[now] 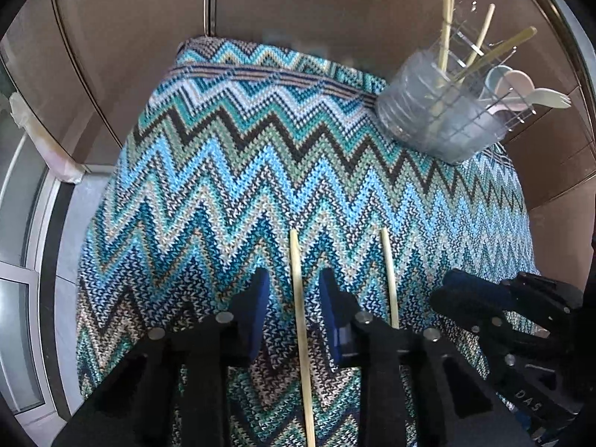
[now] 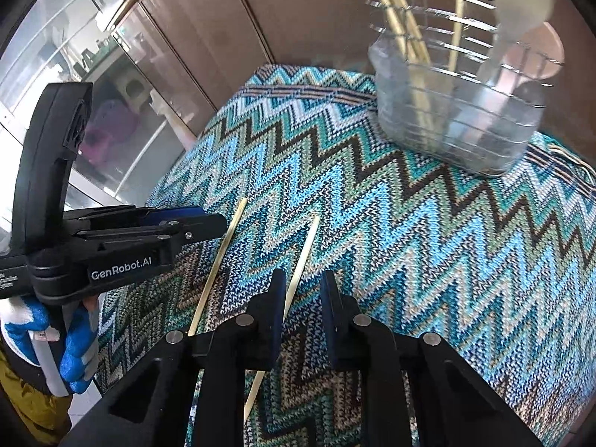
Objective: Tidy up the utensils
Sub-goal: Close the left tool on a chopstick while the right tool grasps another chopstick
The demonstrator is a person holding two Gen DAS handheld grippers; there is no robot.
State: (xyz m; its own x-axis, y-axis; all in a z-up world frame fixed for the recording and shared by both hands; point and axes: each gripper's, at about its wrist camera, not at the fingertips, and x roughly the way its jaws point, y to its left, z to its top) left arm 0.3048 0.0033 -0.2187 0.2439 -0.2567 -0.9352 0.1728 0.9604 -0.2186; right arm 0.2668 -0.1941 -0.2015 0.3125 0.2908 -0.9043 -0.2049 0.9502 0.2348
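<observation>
Two pale wooden chopsticks lie side by side on a blue zigzag knitted cloth [image 1: 260, 149]. My left gripper [image 1: 294, 287] points down over the left chopstick [image 1: 298, 260], which runs between its jaws with a gap on each side. The other chopstick [image 1: 388, 272] disappears behind its right finger. My right gripper [image 2: 303, 287] straddles the right chopstick [image 2: 307, 242], which lies against the left finger's inner face, with a gap to the right finger. Each gripper shows from the side in the other's view: right gripper [image 1: 443, 294], left gripper [image 2: 219, 223]. At the far right stands a clear utensil holder [image 1: 428, 119] with chopsticks, spoons and a fork.
Brown cabinet panels [image 1: 316, 0] rise behind the cloth-covered surface, whose edge drops off at the left. Glass doors and a metal frame [image 2: 111, 74] are on the left. A hand in a blue and white glove [image 2: 74, 354] holds the left gripper's handle.
</observation>
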